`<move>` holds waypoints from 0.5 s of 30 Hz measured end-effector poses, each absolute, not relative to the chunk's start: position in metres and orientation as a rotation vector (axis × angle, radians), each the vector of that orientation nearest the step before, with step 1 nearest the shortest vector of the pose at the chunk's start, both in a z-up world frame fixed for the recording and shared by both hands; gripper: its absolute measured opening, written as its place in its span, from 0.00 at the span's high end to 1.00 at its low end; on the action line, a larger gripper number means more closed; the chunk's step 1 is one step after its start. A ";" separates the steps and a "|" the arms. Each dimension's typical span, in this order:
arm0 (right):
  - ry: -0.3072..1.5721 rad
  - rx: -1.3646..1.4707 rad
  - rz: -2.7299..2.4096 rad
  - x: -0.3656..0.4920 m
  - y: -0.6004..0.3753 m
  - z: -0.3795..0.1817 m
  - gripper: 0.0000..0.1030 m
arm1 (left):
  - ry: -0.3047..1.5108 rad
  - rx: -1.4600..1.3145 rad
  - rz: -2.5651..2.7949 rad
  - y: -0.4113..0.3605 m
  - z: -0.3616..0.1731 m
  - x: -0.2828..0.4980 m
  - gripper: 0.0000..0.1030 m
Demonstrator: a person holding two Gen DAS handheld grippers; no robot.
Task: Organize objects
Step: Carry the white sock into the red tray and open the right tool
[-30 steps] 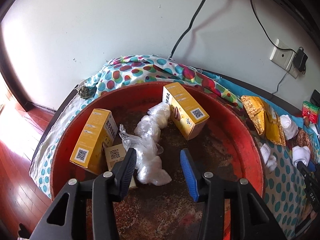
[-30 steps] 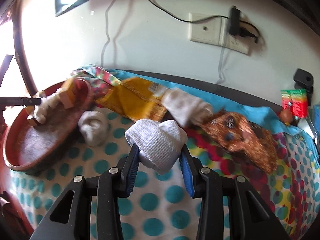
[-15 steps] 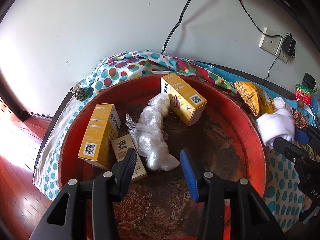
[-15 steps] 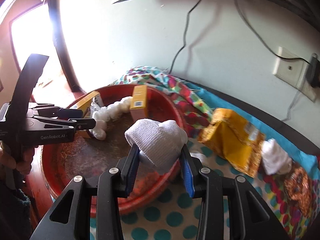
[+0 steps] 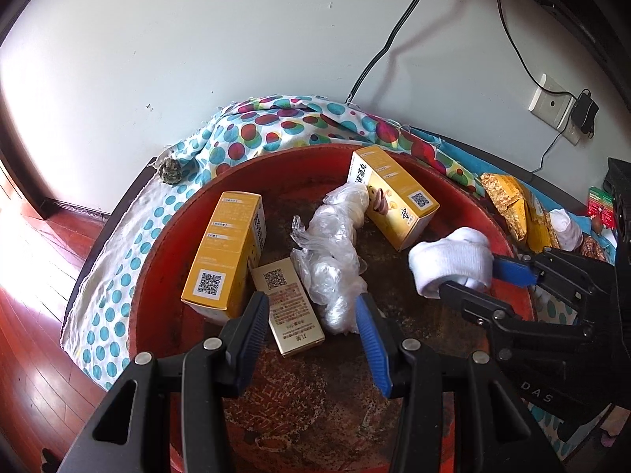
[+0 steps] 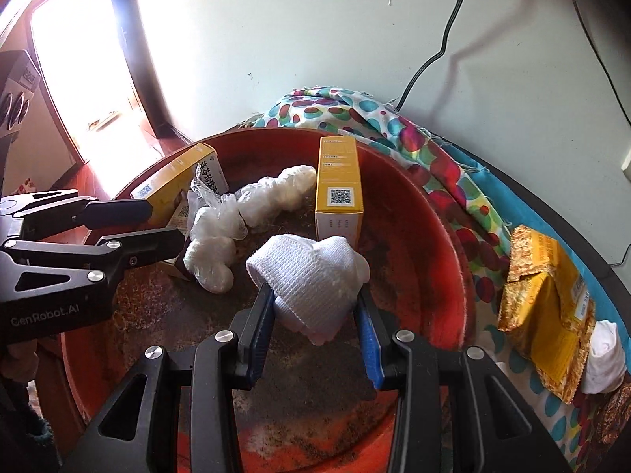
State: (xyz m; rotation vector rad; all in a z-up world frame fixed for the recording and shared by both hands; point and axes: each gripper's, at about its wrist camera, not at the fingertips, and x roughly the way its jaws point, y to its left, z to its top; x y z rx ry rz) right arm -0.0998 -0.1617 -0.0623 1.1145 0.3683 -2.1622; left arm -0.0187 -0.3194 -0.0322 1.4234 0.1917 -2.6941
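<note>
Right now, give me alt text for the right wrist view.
The right tongs grip a rolled white sock above a round red tray. In the tray lie yellow boxes and a clear plastic bag of white lumps. The left tongs, open and empty, reach in from the left.

3 boxes [image 5: 394, 197] and bagged lumps [image 5: 335, 260] in tray [image 5: 453, 181]; packets [image 6: 548, 287] right of it on cloth [image 5: 118, 276]

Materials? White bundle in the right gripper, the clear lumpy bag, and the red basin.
White bundle: knit cotton-like fabric, matte; ribbed weave shows, likely rolled socks. Clear bag: thin plastic film, glossy, crinkled. Red basin: looks like plastic or painted metal, hard to tell; dull, its floor stained brown.
</note>
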 end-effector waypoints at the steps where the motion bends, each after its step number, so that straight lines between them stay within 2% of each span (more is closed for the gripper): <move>1: 0.364 1.120 -2.157 -0.101 -0.165 -0.064 0.64 | 0.194 1.422 -2.694 -0.320 -0.032 -0.019 0.55; 15: 0.381 1.132 -2.115 -0.102 -0.185 -0.076 0.63 | 0.214 1.426 -2.684 -0.325 -0.036 -0.022 0.55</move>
